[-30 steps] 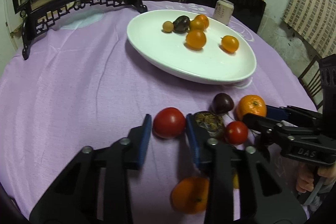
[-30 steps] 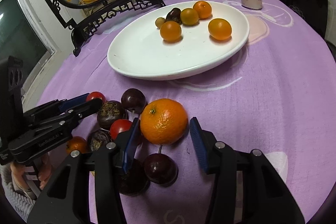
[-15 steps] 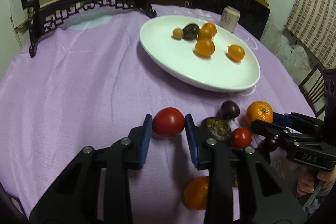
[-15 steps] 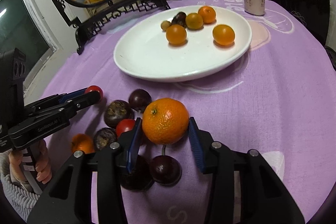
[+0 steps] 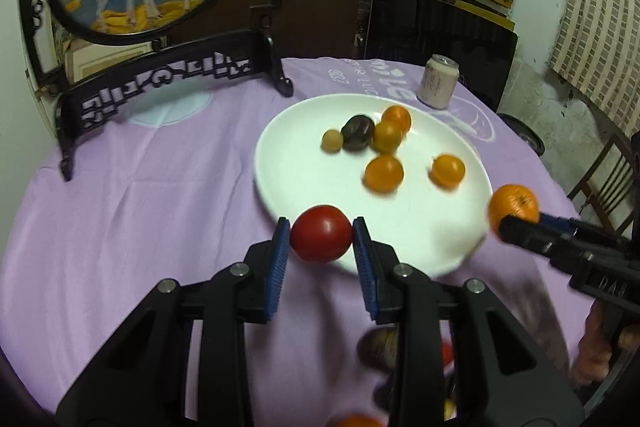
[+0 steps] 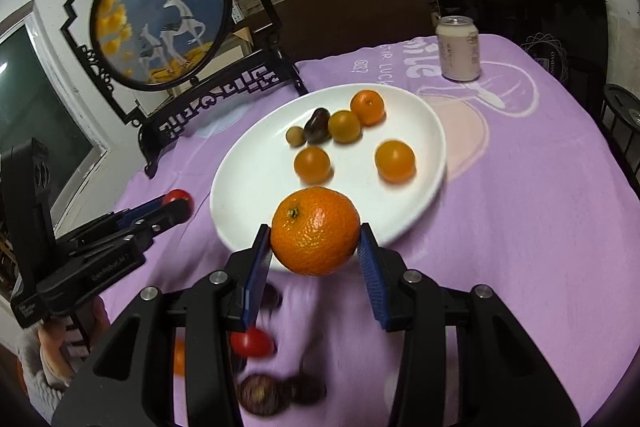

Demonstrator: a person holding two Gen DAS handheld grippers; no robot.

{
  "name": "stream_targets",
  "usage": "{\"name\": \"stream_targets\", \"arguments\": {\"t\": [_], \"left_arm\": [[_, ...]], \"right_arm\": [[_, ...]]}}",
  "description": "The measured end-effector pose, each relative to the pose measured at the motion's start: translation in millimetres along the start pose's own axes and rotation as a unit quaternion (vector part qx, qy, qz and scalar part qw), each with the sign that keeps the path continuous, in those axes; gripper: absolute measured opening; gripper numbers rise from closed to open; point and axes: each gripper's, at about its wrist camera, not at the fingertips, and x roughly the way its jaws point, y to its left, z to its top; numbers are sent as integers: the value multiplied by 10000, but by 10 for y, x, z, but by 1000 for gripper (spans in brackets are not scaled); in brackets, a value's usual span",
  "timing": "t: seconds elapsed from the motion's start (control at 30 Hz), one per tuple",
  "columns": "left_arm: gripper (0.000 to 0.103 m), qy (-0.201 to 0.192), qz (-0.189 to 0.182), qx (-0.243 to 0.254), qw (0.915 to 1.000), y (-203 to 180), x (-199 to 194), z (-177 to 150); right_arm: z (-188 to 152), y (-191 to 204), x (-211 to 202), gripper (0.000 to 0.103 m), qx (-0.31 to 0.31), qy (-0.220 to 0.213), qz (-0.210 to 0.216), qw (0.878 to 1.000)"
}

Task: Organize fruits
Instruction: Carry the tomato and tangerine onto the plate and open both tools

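Observation:
My left gripper (image 5: 320, 239) is shut on a red tomato (image 5: 321, 233) and holds it in the air at the near rim of the white plate (image 5: 288, 179). My right gripper (image 6: 316, 247) is shut on a large orange (image 6: 315, 230), lifted over the plate's (image 6: 240, 179) near rim. The plate holds several small orange fruits and one dark fruit (image 6: 317, 125). The orange also shows in the left wrist view (image 5: 513, 205). Loose fruits lie on the purple cloth below: a small red tomato (image 6: 252, 343) and dark fruits (image 6: 260, 393).
A round painted screen on a black carved stand (image 5: 160, 83) stands at the back left of the table. A pale drink can (image 6: 458, 47) stands behind the plate. A dark chair back (image 5: 440, 35) is beyond the table.
Both grippers have lifted off the cloth and moved forward to the plate's near rim, the left with the tomato, the right with the orange. The loose fruits stayed behind.

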Motion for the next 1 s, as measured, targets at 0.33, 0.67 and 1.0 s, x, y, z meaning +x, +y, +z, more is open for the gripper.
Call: {"name": "stream_targets", "arguments": {"t": [0.33, 0.67, 1.0], "left_arm": [[35, 297, -49, -19, 9995, -48, 430, -28], [61, -22, 75, -323, 9994, 149, 16, -147], [74, -84, 265, -362, 9990, 269, -425, -539]], "right_arm": [[55, -168, 166, 62, 304, -365, -65, 9989], [-160, -137, -87, 62, 195, -392, -164, 9989], [-489, -37, -295, 63, 32, -322, -156, 9994]]}}
